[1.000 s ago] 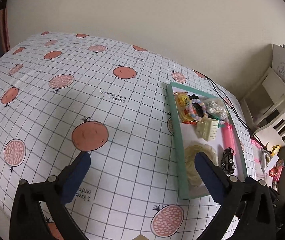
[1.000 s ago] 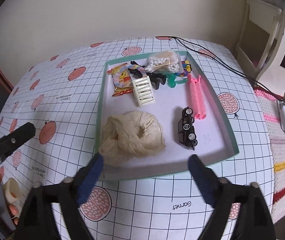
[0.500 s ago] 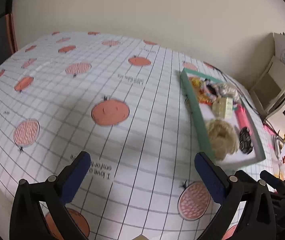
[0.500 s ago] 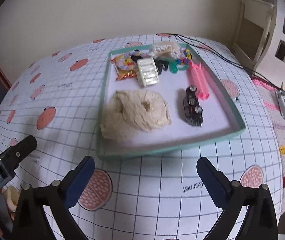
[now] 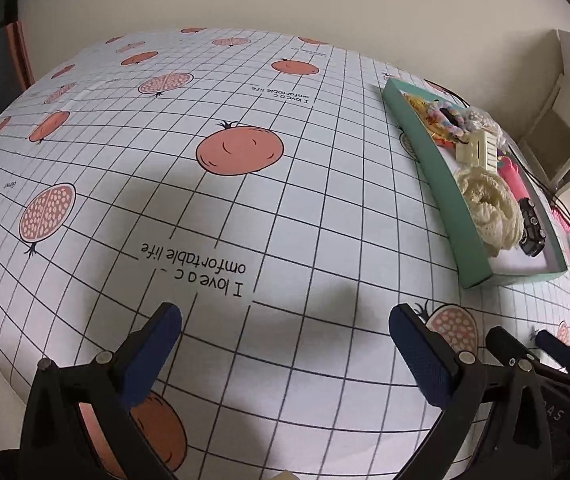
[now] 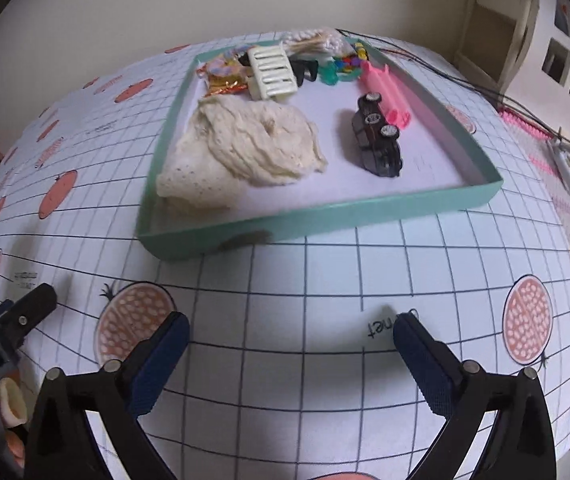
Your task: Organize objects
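left wrist view: the left tool [image 5: 285, 344] sits at the bottom of the frame, released, its blue pads spread wide with nothing between them. beneath it lies the counter [image 5: 245, 184], covered in a gridded cloth printed with pomegranates. the teal tray [image 5: 437, 184] runs down the right side of the frame, well apart from this tool, its long axis slanting from upper centre to lower right. inside it, from far to near: a cream hair clip [image 5: 479, 150], a cream knitted cloth [image 5: 489, 204], a black toy car [image 5: 532, 228]. the right tool's black tip shows at the lower right corner.

right wrist view: the right tool [image 6: 291, 356] is at the bottom of the frame, likewise released and empty. the teal tray [image 6: 325, 216] fills the upper centre, straight ahead of the pads, its near wall a short way beyond them. the cream knitted cloth [image 6: 253, 144] lies in the tray's left half, the black toy car [image 6: 379, 140] right of centre, tipped onto its side with wheels showing, its length running away from the tool. a pink comb-like item [image 6: 387, 90] lies just beside the car.

judgement: the right tool is nearer and squarely faces the tray; any pick falls to it.
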`<state>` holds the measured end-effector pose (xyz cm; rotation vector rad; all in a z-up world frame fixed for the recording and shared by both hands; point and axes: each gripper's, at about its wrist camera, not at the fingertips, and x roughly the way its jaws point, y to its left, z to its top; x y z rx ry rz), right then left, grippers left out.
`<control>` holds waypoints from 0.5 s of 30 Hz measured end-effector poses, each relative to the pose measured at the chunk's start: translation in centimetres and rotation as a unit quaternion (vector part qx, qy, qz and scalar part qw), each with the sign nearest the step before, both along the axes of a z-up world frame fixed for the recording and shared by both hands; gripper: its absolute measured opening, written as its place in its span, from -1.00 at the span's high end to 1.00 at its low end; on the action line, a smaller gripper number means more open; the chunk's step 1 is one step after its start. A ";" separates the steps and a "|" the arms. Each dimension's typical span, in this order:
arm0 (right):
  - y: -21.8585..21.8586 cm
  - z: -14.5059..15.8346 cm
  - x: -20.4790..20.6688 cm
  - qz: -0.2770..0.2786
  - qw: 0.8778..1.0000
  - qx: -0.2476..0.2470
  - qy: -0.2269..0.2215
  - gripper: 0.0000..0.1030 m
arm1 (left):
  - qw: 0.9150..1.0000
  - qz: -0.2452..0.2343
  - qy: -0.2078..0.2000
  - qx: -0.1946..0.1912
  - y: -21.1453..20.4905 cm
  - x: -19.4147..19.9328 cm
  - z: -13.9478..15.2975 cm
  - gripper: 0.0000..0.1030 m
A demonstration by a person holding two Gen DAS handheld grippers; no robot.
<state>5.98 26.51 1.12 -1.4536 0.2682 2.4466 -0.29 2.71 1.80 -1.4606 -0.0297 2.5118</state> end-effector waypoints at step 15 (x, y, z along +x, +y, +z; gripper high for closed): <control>0.3 -0.2 0.5 -0.009 1.000 0.020 0.014 -1.00 | 0.998 -0.013 0.015 -0.060 0.8 0.2 -0.9 -1.00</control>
